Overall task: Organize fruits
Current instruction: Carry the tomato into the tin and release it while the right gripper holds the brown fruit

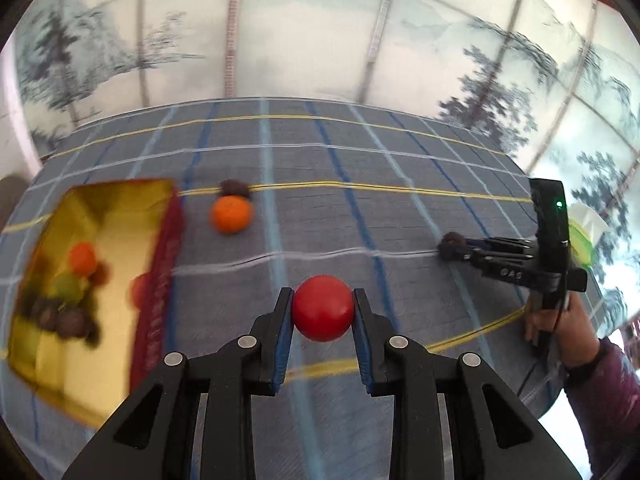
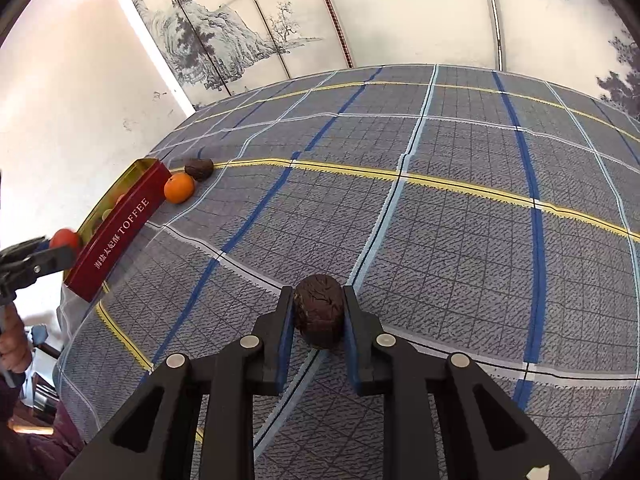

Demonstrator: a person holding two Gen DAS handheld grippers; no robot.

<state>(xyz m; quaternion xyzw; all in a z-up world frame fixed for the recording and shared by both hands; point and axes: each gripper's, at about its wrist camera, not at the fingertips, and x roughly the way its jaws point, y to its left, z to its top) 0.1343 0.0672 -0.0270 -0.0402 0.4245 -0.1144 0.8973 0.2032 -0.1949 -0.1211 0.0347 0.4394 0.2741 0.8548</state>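
The left hand-held gripper is clamping a red tomato above the counter, beside the toffee tin. The right hand-held gripper is squeezing a dark brown wrinkled fruit over the checked cloth.

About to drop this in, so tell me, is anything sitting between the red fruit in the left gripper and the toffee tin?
Nothing visible does. The left gripper holds the red fruit, and only bare checked cloth lies between it and the toffee tin. The orange and the dark fruit sit beyond that path, by the tin's far corner.
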